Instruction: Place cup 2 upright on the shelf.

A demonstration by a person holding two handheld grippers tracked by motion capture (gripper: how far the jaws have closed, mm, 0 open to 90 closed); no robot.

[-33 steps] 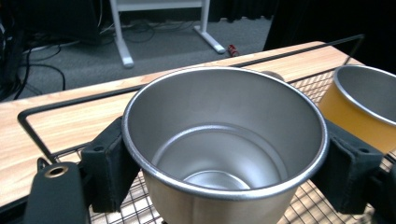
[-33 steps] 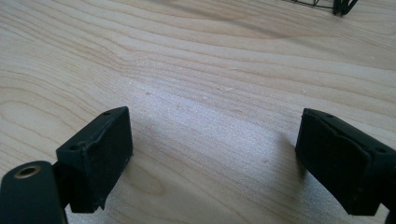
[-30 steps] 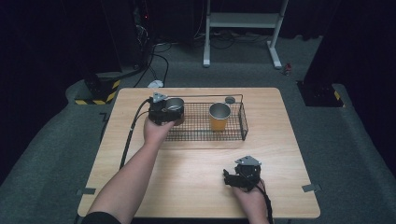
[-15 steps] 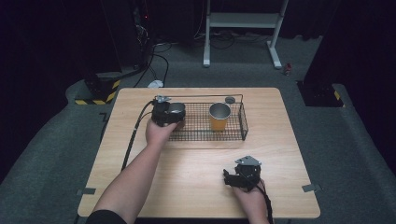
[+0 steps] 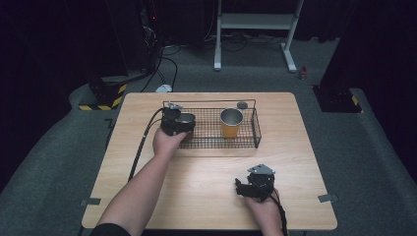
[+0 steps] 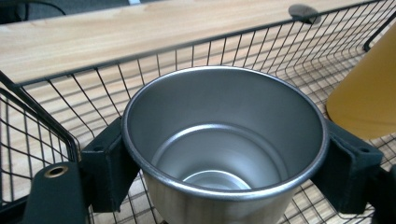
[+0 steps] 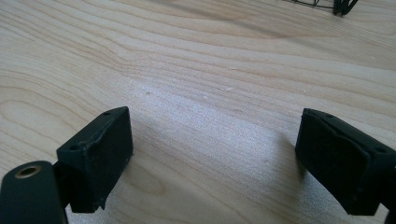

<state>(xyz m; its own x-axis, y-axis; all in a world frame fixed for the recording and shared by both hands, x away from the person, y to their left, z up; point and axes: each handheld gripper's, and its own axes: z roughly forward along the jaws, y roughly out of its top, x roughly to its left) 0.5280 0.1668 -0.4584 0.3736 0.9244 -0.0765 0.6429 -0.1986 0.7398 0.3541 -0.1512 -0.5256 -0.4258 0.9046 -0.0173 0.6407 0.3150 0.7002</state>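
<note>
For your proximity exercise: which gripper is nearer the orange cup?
Left. The left gripper, holding the steel cup, sits beside the orange cup in the basket; the right gripper rests far off.

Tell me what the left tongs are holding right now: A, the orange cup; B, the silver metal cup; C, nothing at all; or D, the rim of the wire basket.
B: in the left gripper view the left tongs are clamped on either side of the silver metal cup, held over the wire basket, while the orange cup stands untouched beside it.
</note>
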